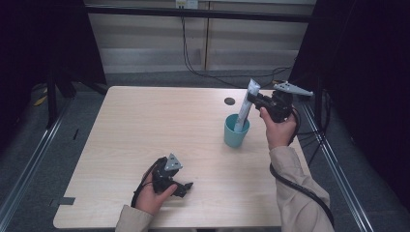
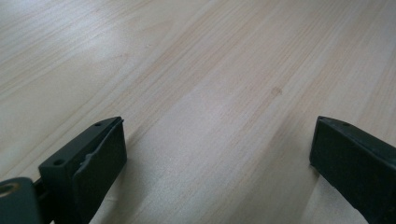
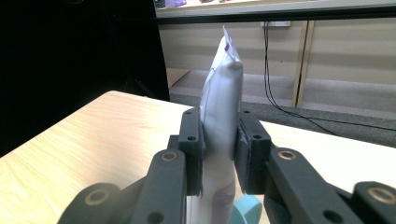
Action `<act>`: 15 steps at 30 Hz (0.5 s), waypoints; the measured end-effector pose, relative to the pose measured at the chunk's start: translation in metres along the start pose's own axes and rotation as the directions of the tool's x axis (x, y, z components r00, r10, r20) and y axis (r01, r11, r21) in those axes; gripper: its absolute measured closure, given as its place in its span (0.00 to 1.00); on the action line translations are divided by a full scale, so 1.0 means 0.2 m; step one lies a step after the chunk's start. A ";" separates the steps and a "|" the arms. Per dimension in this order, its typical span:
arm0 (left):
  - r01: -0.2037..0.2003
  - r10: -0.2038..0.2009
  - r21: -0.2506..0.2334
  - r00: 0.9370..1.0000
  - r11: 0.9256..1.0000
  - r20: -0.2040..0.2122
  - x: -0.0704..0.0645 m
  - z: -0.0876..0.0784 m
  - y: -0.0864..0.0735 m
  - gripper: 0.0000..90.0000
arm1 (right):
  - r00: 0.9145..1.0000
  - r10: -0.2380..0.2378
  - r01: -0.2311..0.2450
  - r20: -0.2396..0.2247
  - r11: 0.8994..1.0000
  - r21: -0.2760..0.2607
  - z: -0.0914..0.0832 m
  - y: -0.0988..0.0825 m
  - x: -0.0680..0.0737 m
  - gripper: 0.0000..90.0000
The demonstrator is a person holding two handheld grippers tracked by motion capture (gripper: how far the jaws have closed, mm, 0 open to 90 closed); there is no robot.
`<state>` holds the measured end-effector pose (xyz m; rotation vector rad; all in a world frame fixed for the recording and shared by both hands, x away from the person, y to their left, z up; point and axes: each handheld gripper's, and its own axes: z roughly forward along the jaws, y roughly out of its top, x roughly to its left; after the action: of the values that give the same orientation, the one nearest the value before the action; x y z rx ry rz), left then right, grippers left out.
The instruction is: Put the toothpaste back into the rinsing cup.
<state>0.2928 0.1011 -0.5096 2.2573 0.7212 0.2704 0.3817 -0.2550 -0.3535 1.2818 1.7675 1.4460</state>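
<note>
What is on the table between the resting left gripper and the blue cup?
Nothing: in the high view, only bare table lies between the left gripper and the blue cup.

Lighting: dim, dark surrounds; table point(image 1: 159, 125) evenly lit. Soft glare beyond left tongs point(image 2: 217, 154); near tongs parts blurred.

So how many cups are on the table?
1. The blue cup stands near the right side of the table, with a white tube poking into it, pinched by the right gripper.
</note>
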 end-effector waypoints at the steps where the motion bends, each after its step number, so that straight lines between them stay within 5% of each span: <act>1: 0.001 -0.001 -0.001 1.000 1.000 0.000 0.00 0.00 0.00 0.04 | 1.000 0.000 0.000 -0.004 1.000 0.001 0.00 -0.01 0.00 0.83; 15: 0.001 -0.001 0.000 1.000 1.000 0.006 0.00 0.00 0.00 0.04 | 1.000 -0.009 0.009 -0.010 1.000 0.026 0.03 -0.09 0.01 0.83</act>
<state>0.2918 0.1011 -0.5096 2.2565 0.7187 0.2634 0.3795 -0.2497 -0.3713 1.2808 1.8021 1.4308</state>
